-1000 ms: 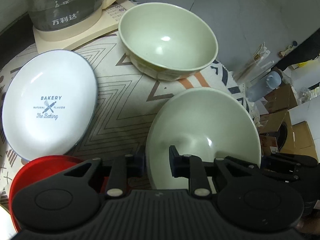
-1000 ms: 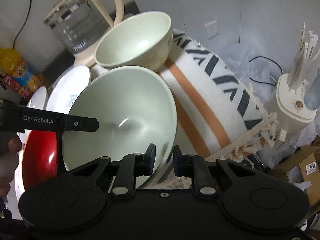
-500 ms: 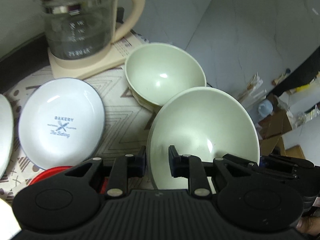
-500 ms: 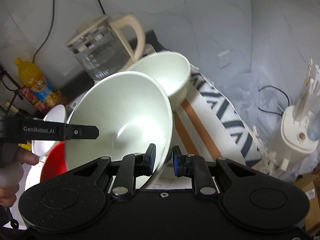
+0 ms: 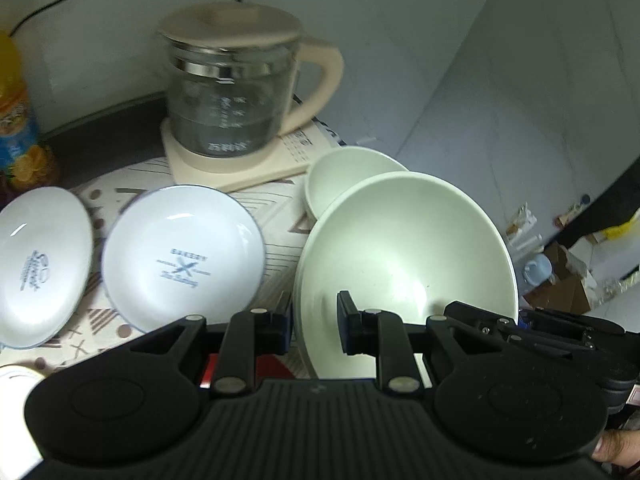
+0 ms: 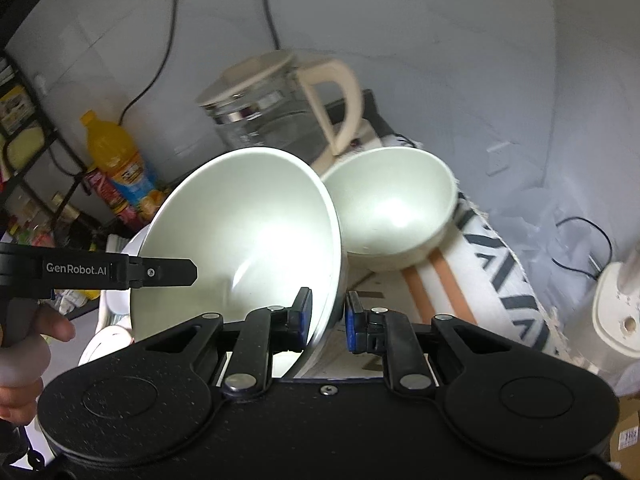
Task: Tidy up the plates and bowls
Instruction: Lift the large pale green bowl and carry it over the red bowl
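Both grippers hold one wide pale green bowl in the air. My left gripper is shut on its left rim, my right gripper on its right rim. That held bowl partly hides a second, deeper green bowl standing on the patterned cloth behind it. The deeper bowl shows fully in the right wrist view. Two white plates with blue print lie on the cloth at left: one near the bowl, another farther left. A red plate peeks out under my left fingers.
A glass kettle with a cream handle stands on its base behind the plates. An orange drink bottle stands by the wall at left. The cloth's fringed edge drops off at right, with a cream appliance beyond. A cable hangs down the wall.
Both grippers have lifted the wide green bowl up off the cloth. The views tilted upward, so the kettle and wall now show more and the second white plate came into sight.
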`<action>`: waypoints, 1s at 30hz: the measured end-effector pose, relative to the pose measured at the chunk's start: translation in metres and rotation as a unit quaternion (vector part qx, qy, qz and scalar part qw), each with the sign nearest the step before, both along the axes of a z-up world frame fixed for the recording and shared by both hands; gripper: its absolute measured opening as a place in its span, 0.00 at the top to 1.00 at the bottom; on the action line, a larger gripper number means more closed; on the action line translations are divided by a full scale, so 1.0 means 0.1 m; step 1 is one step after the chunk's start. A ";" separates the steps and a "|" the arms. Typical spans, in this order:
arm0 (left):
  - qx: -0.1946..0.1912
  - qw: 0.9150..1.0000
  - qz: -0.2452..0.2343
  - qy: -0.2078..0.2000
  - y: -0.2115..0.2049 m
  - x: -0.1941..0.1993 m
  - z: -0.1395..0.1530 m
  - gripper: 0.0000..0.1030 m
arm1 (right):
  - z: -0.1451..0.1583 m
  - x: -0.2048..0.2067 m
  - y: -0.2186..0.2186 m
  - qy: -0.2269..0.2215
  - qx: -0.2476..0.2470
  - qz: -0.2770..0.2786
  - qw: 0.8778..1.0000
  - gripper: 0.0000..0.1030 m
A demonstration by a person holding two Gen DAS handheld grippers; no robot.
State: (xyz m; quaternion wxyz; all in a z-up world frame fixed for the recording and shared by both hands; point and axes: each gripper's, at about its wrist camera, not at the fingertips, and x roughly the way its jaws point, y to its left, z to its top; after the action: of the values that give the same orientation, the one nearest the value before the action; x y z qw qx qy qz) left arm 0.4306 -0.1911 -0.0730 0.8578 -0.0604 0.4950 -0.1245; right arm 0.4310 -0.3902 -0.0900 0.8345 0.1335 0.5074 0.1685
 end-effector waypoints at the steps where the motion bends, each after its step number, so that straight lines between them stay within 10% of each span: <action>1: 0.000 1.000 0.007 -0.002 0.05 -0.02 0.02 0.80 | 0.00 0.00 0.03 0.000 0.003 0.005 1.000 0.83; 30: 0.007 0.983 0.183 0.018 1.06 -0.80 -0.06 0.80 | -0.03 -0.13 1.03 0.029 0.026 0.177 0.983 0.81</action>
State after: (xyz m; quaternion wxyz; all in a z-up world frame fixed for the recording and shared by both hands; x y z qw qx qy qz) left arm 0.3503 -0.0849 -0.0794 0.8573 -0.1460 0.4922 0.0389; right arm 0.4183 -0.2875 -0.0928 0.7725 0.0679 0.5424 0.3231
